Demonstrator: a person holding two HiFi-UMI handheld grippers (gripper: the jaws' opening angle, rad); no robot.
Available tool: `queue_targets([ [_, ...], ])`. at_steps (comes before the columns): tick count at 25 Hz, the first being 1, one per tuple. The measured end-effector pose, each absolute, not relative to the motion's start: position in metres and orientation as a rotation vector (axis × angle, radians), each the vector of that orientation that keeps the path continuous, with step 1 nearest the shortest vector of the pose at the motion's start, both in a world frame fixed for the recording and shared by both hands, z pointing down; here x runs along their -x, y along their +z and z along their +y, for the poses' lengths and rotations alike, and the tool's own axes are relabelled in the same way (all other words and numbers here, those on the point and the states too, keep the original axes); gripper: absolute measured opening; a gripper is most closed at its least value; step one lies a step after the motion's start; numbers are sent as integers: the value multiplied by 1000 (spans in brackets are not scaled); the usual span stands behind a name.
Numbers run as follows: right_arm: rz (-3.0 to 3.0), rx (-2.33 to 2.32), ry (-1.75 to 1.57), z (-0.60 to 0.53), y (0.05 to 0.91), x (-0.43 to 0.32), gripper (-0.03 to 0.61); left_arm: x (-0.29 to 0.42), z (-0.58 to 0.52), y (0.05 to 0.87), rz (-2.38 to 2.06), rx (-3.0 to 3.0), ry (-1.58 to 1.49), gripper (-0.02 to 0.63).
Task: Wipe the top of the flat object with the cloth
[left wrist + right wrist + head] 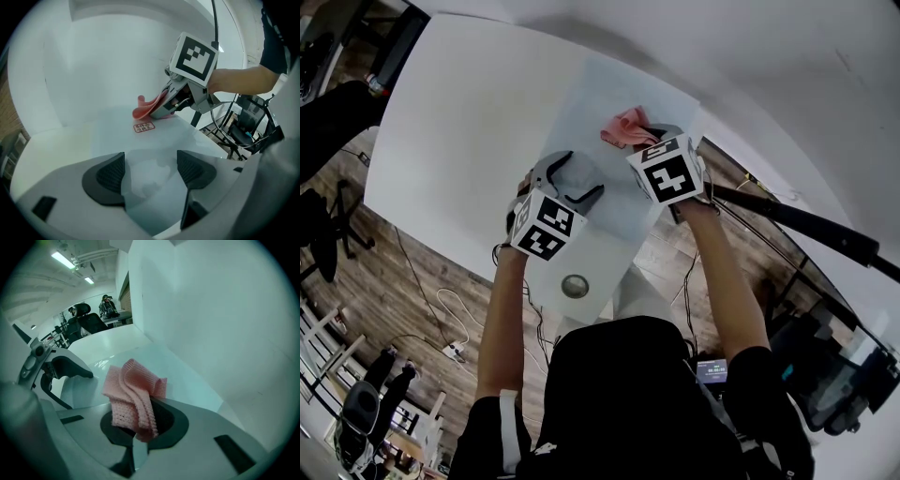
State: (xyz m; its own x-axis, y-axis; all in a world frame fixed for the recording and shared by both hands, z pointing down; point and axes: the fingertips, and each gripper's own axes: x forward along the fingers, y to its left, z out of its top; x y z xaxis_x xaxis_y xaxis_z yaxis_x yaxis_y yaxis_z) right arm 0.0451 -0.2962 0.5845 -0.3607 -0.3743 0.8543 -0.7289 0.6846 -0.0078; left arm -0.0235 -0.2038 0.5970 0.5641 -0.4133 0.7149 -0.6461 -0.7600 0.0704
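A pale, glassy flat sheet (605,122) lies on the white table (469,122). It carries a small red label (144,126). My right gripper (645,141) is shut on a pink knitted cloth (626,128), which bunches out of its jaws (133,394) over the far part of the sheet (187,380). The left gripper view shows the cloth (143,111) down at the sheet's surface (154,145). My left gripper (574,178) stands open over the near part of the sheet, with nothing between its pads (110,176). I cannot tell whether it touches the sheet.
A round metal grommet (575,286) sits in the table near its front edge. A black stand pole (806,225) runs off to the right of the table. White walls close the table's far side. Office chairs and people (89,315) are in the background.
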Motion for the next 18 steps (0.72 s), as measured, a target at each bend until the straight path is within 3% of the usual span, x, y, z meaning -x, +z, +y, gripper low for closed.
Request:
queue_targets([
  [6,-1927,-985,545,-310,586,-88,44,24,-204,596,-863,-2475,1005,342],
  [18,-1922,-969,523,-311,584,-75,44,24,-204,596,-867,-2476,1009,342],
])
